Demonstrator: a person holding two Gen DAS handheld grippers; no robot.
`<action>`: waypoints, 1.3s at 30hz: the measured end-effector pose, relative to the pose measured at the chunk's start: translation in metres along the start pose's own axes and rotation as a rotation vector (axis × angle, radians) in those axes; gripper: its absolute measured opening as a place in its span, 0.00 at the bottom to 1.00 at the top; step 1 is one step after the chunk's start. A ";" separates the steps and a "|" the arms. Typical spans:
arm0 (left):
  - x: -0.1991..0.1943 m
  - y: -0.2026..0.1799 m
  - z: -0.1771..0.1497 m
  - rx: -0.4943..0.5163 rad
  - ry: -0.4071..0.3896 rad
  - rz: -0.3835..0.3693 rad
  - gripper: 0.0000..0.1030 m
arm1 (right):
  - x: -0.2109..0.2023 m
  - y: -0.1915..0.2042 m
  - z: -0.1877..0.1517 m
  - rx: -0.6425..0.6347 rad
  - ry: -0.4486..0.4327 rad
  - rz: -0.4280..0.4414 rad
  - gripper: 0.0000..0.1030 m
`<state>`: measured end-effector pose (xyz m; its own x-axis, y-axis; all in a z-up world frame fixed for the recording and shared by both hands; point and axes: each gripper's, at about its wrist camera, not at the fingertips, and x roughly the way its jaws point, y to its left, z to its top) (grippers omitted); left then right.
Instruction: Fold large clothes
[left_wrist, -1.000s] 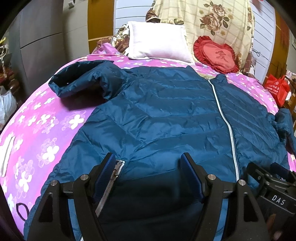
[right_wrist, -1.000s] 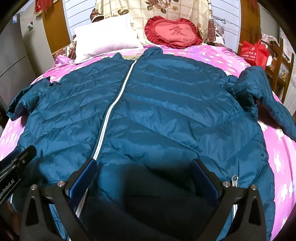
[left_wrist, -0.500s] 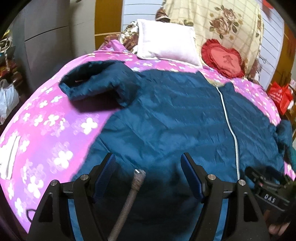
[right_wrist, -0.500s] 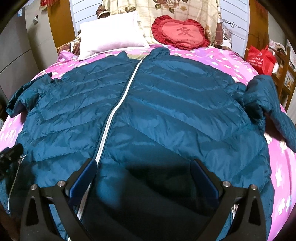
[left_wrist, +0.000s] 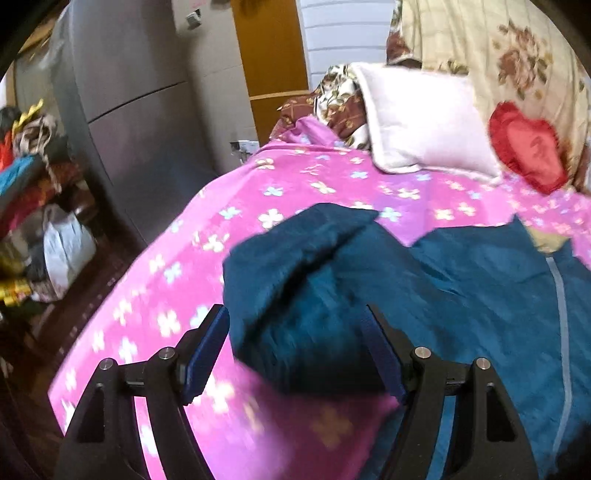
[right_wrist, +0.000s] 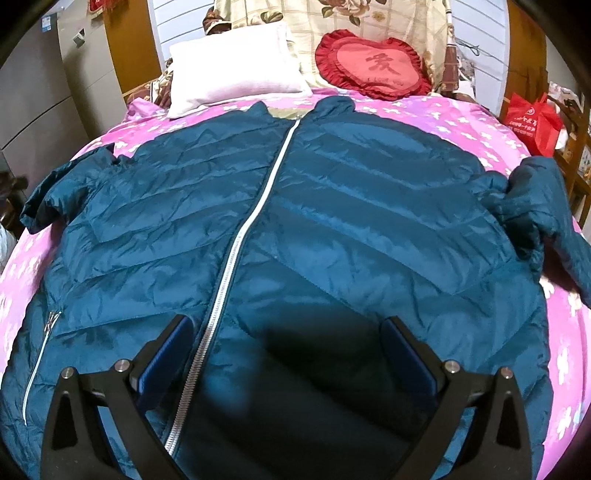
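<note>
Across the middle of the right wrist view, a teal quilted down jacket (right_wrist: 332, 229) lies spread front-up on a bed covered by a pink flowered bedspread (right_wrist: 458, 122), its white zipper (right_wrist: 243, 236) running from the collar down toward the lower left. One sleeve lies bunched at the right edge of the frame, the other at the left edge. At the lower centre of that frame the right tongs (right_wrist: 288, 354) stand wide open over the jacket's hem, gripping nothing. In the left wrist view, which is blurred, the left tongs (left_wrist: 295, 350) are also spread wide at the lower centre, with the jacket's bunched sleeve (left_wrist: 295, 266) showing between and beyond the fingers; nothing is clamped. A white pillow (right_wrist: 236, 85) and a red heart-shaped cushion (right_wrist: 373, 70) sit along the top of the right view.
</note>
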<state>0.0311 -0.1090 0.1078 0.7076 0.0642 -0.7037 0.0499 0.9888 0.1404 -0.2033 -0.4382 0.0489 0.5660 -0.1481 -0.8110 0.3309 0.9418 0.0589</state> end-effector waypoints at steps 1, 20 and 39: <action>0.013 -0.002 0.004 0.019 0.015 0.016 0.51 | 0.001 0.001 0.000 -0.004 0.003 0.002 1.00; 0.070 0.022 0.021 -0.107 0.063 -0.104 0.00 | 0.015 0.007 -0.001 -0.046 0.026 -0.019 1.00; -0.119 -0.097 0.008 0.072 -0.113 -0.637 0.00 | -0.026 -0.042 0.001 0.054 -0.035 -0.046 1.00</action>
<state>-0.0528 -0.2142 0.1836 0.5929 -0.5504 -0.5878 0.5289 0.8166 -0.2312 -0.2309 -0.4739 0.0684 0.5748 -0.2025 -0.7928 0.3968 0.9163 0.0537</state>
